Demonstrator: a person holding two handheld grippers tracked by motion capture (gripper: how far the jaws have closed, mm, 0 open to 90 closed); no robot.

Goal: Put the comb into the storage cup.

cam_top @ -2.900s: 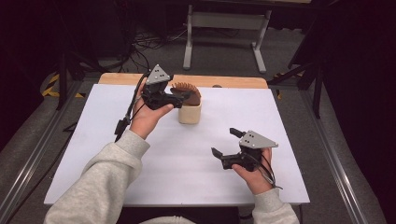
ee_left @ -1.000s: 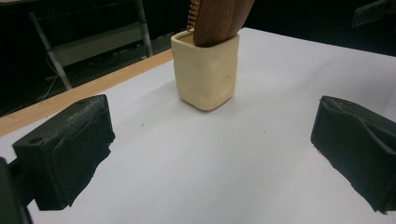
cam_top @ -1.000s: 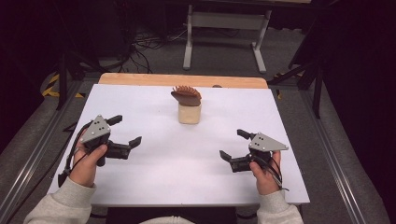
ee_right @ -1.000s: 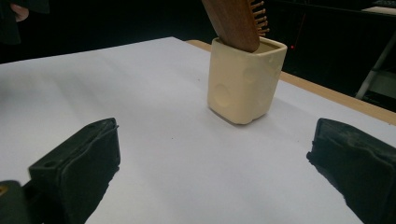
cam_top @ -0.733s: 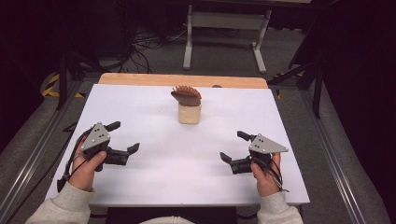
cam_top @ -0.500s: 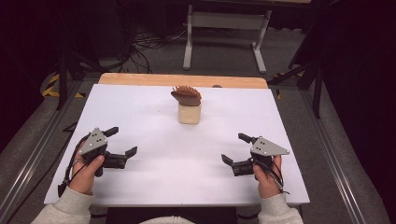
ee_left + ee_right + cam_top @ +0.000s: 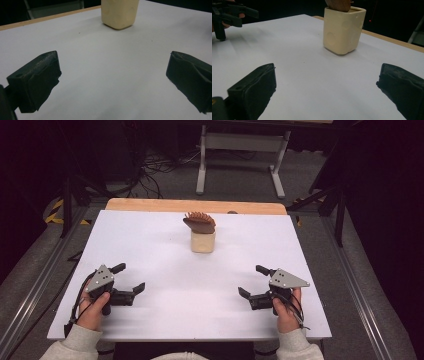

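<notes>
A white table was seen against a dark room. The cream holder stood well apart at the far middle, the brown comb-like piece already resting in it; the work was judged finished. The left gripper and right gripper were held low near the front edge, jaws spread and empty.

We see one obstacle on the white table: the cream cup with a brown comb-like piece resting on top, standing toward the far edge at mid-width. Bare tabletop lies between it and the left gripper and right gripper, both held low near the front, jaws spread, well apart.
</notes>
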